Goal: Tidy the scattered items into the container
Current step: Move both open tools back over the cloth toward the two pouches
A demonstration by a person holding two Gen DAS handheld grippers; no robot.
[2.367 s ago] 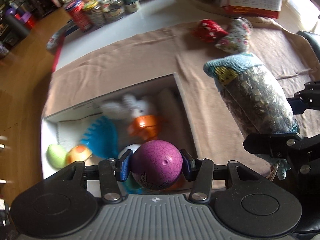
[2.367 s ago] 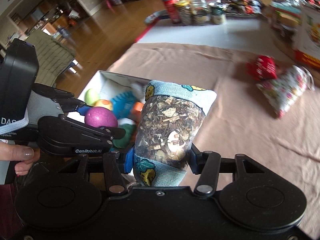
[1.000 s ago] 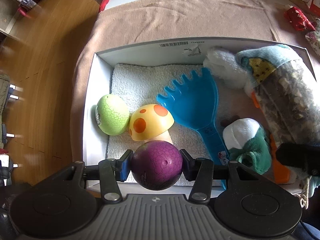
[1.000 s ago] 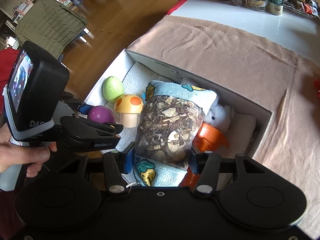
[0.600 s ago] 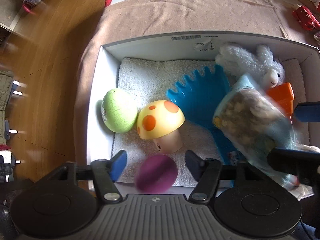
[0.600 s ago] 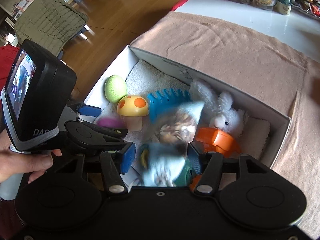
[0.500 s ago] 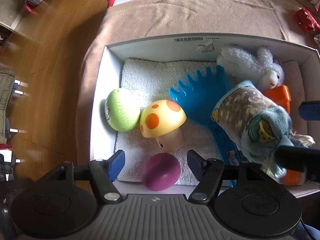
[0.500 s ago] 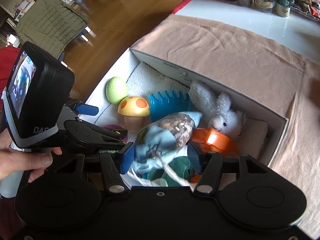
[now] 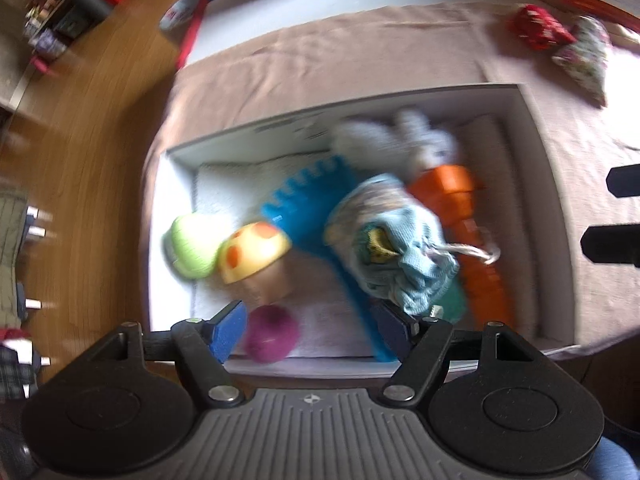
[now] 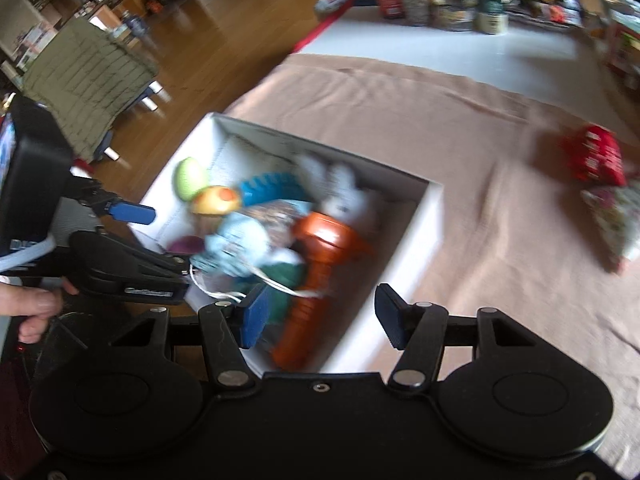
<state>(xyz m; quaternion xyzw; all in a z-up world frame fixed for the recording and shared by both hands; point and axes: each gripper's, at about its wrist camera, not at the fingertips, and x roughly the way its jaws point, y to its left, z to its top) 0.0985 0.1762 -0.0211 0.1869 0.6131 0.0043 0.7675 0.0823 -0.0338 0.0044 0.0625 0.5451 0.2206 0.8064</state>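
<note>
The white box (image 9: pixel 360 108) on the tan cloth holds the purple egg (image 9: pixel 272 338) at its near edge and the blue-trimmed pouch of dried bits (image 9: pixel 392 248) lying across a blue rake (image 9: pixel 312 204) and an orange carrot toy (image 9: pixel 472 240). My left gripper (image 9: pixel 310 330) hangs above the egg with its jaws opening; the pads do not touch it. My right gripper (image 10: pixel 320 318) is open over the box's near right corner, with nothing between its pads. A red packet (image 10: pixel 596 156) and a floral pouch (image 10: pixel 616 216) lie on the cloth at the right.
Also in the box are a green egg (image 9: pixel 190 252), a spotted mushroom (image 9: pixel 252 250) and a white plush rabbit (image 9: pixel 400 136). Jars and tins (image 10: pixel 440 0) stand on the white tabletop at the back. Wooden floor drops away to the left. A hand (image 10: pixel 32 308) holds the left gripper.
Both grippers let go: the purple egg dropped into the box's near edge and the pouch fell onto the rake and carrot. Both have since drawn back and to the right, blurring the views.
</note>
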